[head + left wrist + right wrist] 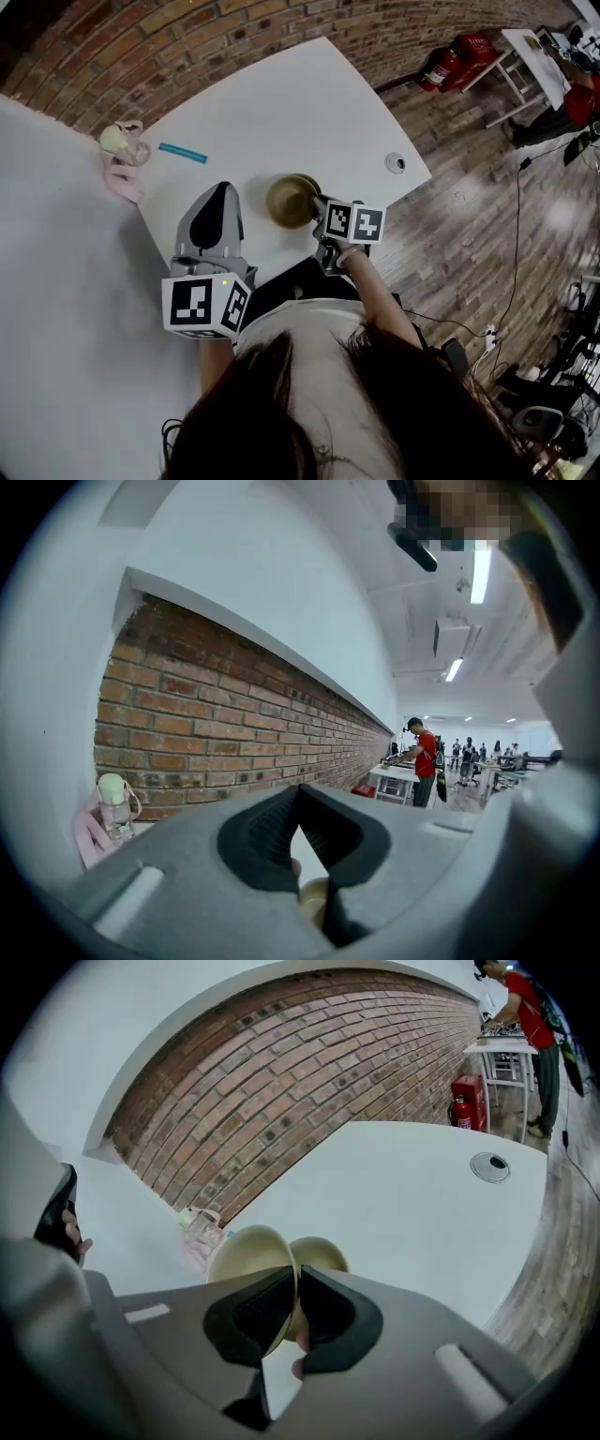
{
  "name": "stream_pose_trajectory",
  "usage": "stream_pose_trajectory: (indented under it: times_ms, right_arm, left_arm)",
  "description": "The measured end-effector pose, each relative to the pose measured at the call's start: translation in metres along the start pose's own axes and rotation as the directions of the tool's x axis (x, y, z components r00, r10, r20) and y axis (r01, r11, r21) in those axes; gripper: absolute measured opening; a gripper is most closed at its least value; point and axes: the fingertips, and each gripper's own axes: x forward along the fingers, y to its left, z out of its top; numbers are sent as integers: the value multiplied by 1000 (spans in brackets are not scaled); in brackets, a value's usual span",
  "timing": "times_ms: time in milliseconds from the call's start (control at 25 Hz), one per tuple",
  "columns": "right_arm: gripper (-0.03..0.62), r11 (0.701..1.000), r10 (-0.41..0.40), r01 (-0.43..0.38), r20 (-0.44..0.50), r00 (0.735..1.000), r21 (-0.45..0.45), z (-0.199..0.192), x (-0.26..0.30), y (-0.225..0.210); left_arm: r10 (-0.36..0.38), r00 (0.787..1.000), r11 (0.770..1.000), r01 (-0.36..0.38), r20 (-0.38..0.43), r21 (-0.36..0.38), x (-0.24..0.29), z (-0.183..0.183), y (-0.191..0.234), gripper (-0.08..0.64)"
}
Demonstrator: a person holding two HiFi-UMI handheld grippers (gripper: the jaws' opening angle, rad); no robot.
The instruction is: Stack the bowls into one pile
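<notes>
Two olive-gold bowls are on the white table [281, 103]. My right gripper [294, 1290] is shut on the rim of one bowl [249, 1251], which it holds tilted on edge. The other bowl [319, 1253] sits just behind it, partly hidden. In the head view the bowls [291, 200] appear as one cluster near the table's front edge, with the right gripper [319, 204] at their right side. My left gripper [222, 189] is to their left, a short way apart. Its jaws [298, 794] are shut on nothing, and a sliver of bowl [314, 897] shows below them.
A pale bottle with a green lid and pink strap [120, 142] stands at the table's far left by the brick wall. A blue strip [183, 153] lies near it. A round grommet [397, 163] sits near the right edge. A red fire extinguisher [441, 67] stands on the floor beyond.
</notes>
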Motion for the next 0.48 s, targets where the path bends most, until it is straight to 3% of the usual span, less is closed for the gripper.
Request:
stream_pose_trajectory:
  times_ms: [480]
  right_arm:
    - [28,999,-46,47,-10,999,13,0,6,-15]
  left_arm:
    - [-32,999,999,32,-44,-2,21,-8,1,0]
